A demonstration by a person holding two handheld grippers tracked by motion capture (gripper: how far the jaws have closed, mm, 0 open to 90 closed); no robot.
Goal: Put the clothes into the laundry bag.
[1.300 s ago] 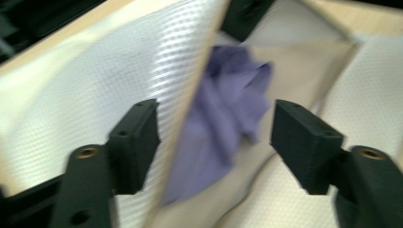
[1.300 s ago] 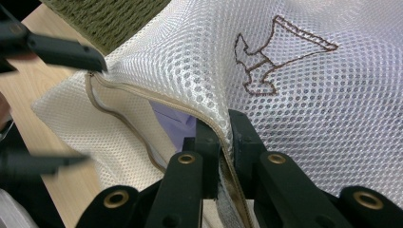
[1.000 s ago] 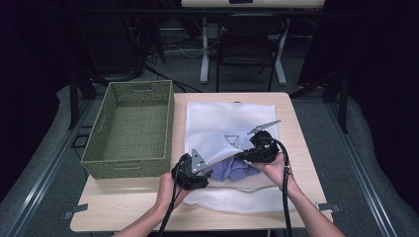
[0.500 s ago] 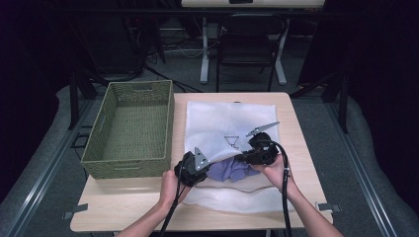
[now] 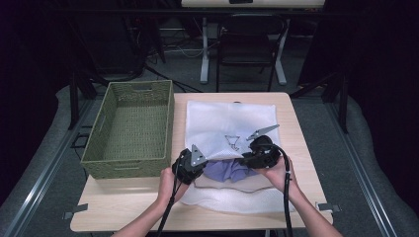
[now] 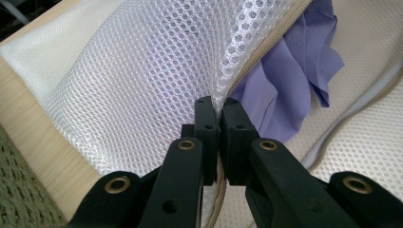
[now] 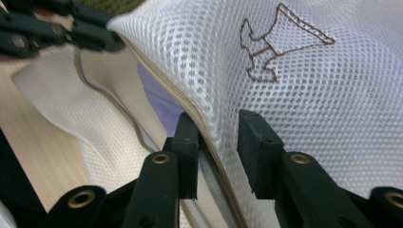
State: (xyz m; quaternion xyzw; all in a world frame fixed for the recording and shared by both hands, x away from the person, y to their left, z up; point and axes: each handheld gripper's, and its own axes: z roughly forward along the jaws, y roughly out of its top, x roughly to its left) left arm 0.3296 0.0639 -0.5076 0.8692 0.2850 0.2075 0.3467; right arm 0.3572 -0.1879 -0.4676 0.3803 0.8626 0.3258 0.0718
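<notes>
A white mesh laundry bag (image 5: 227, 121) lies flat on the table, its zippered mouth facing the person. A purple cloth (image 5: 225, 172) sits in that mouth, partly under the upper layer. My left gripper (image 5: 201, 161) is shut on the upper layer's edge (image 6: 142, 71) and lifts it, with the purple cloth (image 6: 290, 80) just beyond. My right gripper (image 5: 243, 159) is at the same edge further right. Its jaws (image 7: 218, 126) stand apart, with the mesh (image 7: 304, 95) and its beige hem between them. The left gripper (image 7: 95, 35) also shows top left in the right gripper view.
A green woven basket (image 5: 127, 167), empty, stands left of the bag, close to the left gripper. The bag's lower layer (image 5: 237, 200) spreads toward the table's front edge. A brown stitched emblem (image 7: 280, 42) marks the upper layer. Bare wood (image 5: 113, 207) lies at the front left.
Both grippers stay almost where they were at the bag's mouth. The upper edge remains lifted over the purple cloth.
</notes>
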